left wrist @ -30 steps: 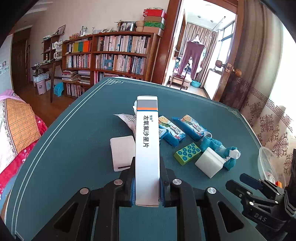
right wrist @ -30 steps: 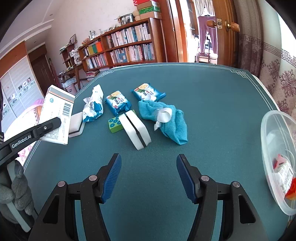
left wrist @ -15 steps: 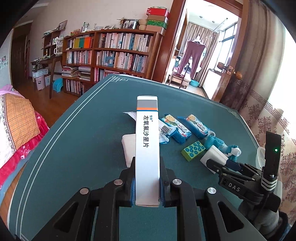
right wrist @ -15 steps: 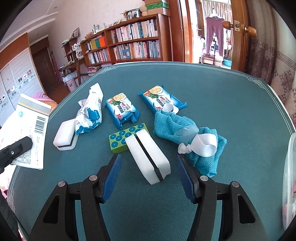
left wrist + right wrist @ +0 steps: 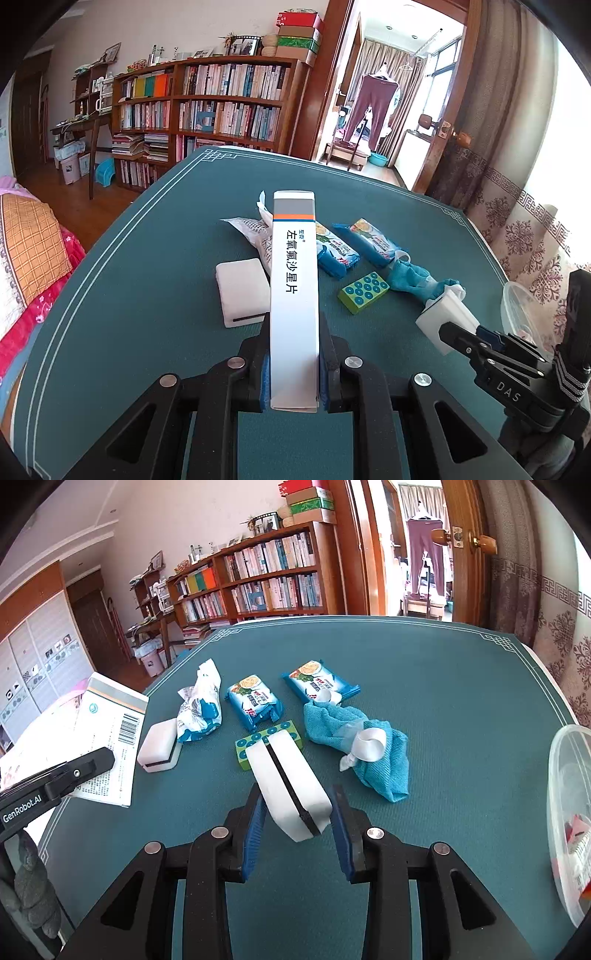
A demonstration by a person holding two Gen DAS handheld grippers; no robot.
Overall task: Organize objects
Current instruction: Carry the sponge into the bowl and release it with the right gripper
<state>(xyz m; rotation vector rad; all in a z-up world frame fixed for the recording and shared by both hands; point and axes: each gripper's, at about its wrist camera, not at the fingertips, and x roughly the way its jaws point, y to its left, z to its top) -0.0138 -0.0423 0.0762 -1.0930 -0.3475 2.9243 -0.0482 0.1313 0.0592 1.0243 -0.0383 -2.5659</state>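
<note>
Squeezed tight between the left gripper's [image 5: 293,369] blue pads: a tall white medicine box [image 5: 294,295], and just past it on the green table [image 5: 443,686], a white sponge block [image 5: 291,786] pinched by the right gripper [image 5: 297,830].

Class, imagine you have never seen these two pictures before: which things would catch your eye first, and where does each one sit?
First comes the tall white medicine box, standing upright in the left gripper, which is clamped on it in the foreground. Next is the white sponge block with a dark stripe on the teal table, between the pads of the right gripper. Behind it lie blue snack packets and a crumpled blue cloth.
</note>
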